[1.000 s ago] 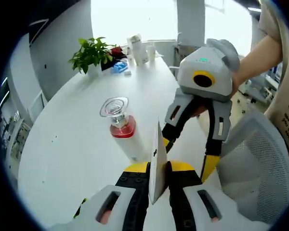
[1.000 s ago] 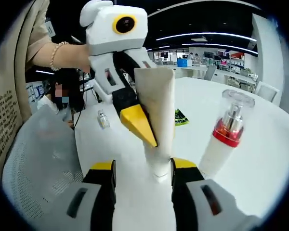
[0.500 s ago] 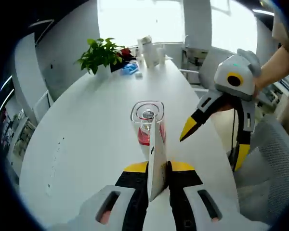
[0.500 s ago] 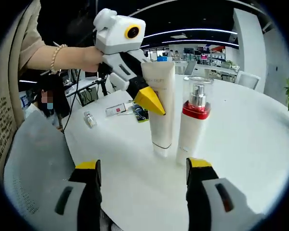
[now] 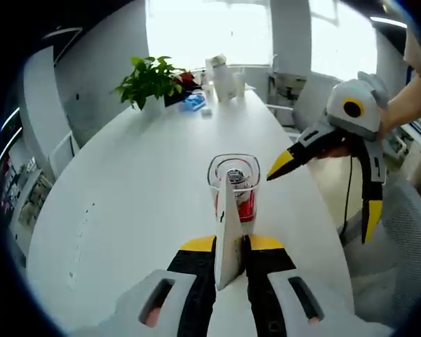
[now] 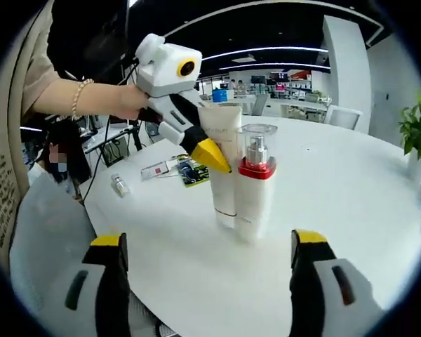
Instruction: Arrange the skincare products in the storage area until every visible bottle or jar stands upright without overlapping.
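Left gripper view: your left gripper (image 5: pixel 231 247) is clamped on the crimped top of the white tube (image 5: pixel 228 232), which stands upright on the white table (image 5: pixel 140 189). The pump bottle (image 5: pixel 236 193) with its red collar stands just behind it. Your right gripper (image 5: pixel 328 184) hangs to the right, spread wide, holding nothing.

Right gripper view: your right gripper (image 6: pixel 210 247) stands wide apart. 1 tube (image 6: pixel 222 161) and 1 bottle (image 6: pixel 255 182) stand upright side by side. 1 small vial (image 6: pixel 118 185) and 2 sachets (image 6: pixel 177 169) lie beyond.

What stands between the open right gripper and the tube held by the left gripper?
In the right gripper view, the pump bottle stands just before the tube, with bare table nearer the right gripper.
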Motion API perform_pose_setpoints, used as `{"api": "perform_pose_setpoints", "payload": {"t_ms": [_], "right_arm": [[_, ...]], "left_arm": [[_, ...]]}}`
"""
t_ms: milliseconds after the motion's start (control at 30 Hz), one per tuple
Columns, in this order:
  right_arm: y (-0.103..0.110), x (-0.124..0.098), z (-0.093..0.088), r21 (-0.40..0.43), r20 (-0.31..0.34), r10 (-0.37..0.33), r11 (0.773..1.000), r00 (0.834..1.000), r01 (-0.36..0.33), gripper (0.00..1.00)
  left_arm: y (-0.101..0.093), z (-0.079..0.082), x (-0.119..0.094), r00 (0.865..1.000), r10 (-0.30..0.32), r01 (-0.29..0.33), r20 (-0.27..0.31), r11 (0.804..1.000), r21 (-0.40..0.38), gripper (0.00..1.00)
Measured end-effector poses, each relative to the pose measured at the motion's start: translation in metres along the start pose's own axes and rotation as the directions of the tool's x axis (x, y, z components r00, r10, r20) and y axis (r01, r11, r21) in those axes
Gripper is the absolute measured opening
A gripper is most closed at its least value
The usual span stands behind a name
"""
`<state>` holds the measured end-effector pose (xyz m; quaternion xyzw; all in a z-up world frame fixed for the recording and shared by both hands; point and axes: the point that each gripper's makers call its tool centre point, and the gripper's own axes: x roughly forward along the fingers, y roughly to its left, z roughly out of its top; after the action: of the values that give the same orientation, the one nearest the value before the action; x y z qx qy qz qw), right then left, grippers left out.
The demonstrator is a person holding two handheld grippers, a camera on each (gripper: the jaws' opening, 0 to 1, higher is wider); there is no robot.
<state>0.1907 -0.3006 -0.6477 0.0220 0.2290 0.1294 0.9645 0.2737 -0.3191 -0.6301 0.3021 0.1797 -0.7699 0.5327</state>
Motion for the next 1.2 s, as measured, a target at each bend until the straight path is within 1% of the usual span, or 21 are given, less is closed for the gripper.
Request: {"api": "perform_pose_setpoints", "payload": {"t_ms": [400,533,600,700,800,867,900,1000,1033,1133,1200], "right_arm": [[-0.001,-0.002,0.006,-0.006,0.004,-0.007,1.0,1.0,0.007,1.0],[0.001,-0.003,0.007,0.003,0.008,-0.006,1.0,1.0,0.006,1.0],[0.002,-0.004,0.008,-0.004,0.003,-0.008,1.0,1.0,0.008,1.0],[0.006,-0.004,0.011,-0.007,0.004,-0.004,1.0,1.0,0.005,1.0],[0.011,-0.003,0.013,-0.009,0.005,0.003,1.0,1.0,-0.003,1.0],[0.014,-0.002,0.014,-0.014,0.003,0.005,1.0,1.0,-0.005,1.0],[0.015,-0.002,0.015,-0.016,-0.001,0.003,1.0,1.0,-0.003,1.0],[0.018,-0.002,0.017,-0.019,-0.006,0.001,1.0,1.0,-0.001,1.0],[0.018,-0.002,0.018,-0.021,-0.004,-0.001,1.0,1.0,0.0,1.0],[0.021,-0.003,0.024,-0.014,0.006,-0.003,1.0,1.0,0.003,1.0],[0.023,-0.004,0.028,-0.008,0.014,-0.002,1.0,1.0,0.002,1.0]], "left_arm": [[0.0,-0.001,0.0,1.0,-0.005,0.005,0.004,1.0,-0.004,0.14],[0.0,-0.001,-0.003,1.0,0.003,-0.003,0.014,1.0,-0.02,0.27],[0.002,-0.001,-0.006,1.0,0.019,-0.019,0.013,1.0,-0.019,0.29],[0.002,-0.001,-0.013,0.999,0.029,-0.029,0.021,0.999,-0.041,0.34],[0.002,-0.002,-0.022,0.998,0.06,-0.058,0.031,0.996,-0.066,0.43],[0.001,-0.005,-0.029,0.997,0.077,-0.074,0.031,0.994,-0.077,0.5],[0.0,-0.006,-0.031,0.996,0.085,-0.083,0.028,0.994,-0.075,0.52],[-0.006,-0.011,-0.041,0.995,0.094,-0.092,0.019,0.992,-0.091,0.54],[-0.007,-0.012,-0.043,0.995,0.097,-0.095,0.018,0.99,-0.101,0.56],[-0.011,-0.017,-0.054,0.991,0.132,-0.129,0.016,0.983,-0.129,0.65],[-0.014,-0.019,-0.06,0.99,0.142,-0.138,0.016,0.98,-0.147,0.67]]}}
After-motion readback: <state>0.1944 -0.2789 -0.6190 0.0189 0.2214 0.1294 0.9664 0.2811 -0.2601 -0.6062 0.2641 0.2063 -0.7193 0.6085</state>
